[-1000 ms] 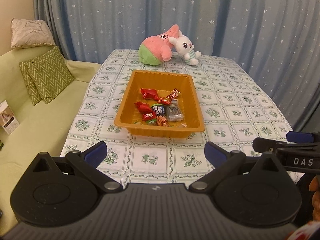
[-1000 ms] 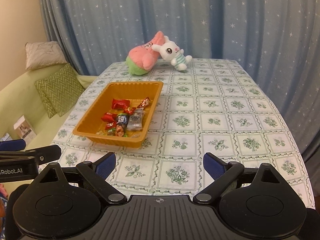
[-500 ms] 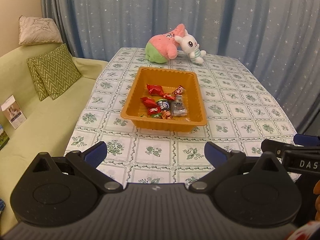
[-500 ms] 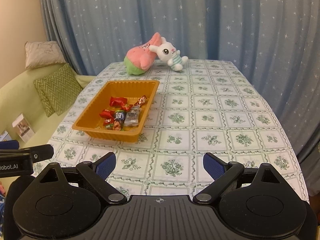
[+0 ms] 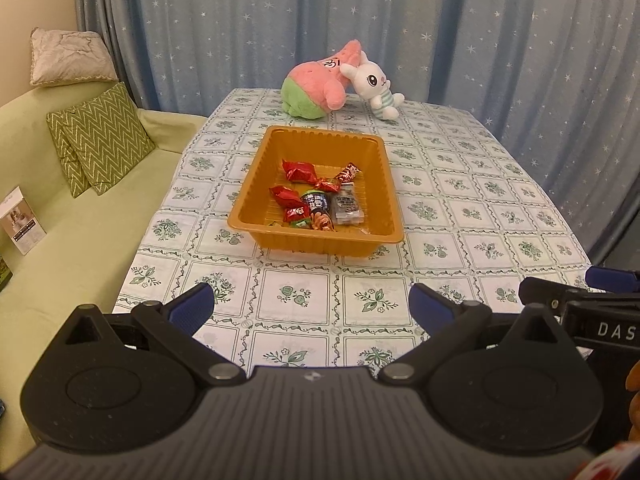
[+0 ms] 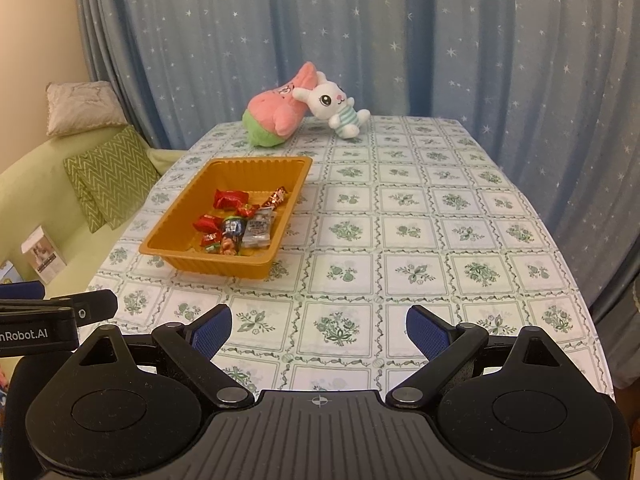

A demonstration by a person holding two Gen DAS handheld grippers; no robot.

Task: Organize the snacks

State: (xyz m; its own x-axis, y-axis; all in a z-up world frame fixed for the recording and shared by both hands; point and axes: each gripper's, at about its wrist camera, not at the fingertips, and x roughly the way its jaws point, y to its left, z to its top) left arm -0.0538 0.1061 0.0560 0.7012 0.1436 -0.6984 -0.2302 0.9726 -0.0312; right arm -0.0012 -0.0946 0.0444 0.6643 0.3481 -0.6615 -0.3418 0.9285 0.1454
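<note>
Orange snack tray sits dead ahead of left gripper, long axis pointing away. Right gripper sees it off left, so left nearer. Both grippers spread wide, holding nothing.

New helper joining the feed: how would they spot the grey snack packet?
Find the orange tray on the table. The grey packet lies flat in its near right part. It is the only dull grey wrapper; its neighbours are shiny red or dark blue.
</note>
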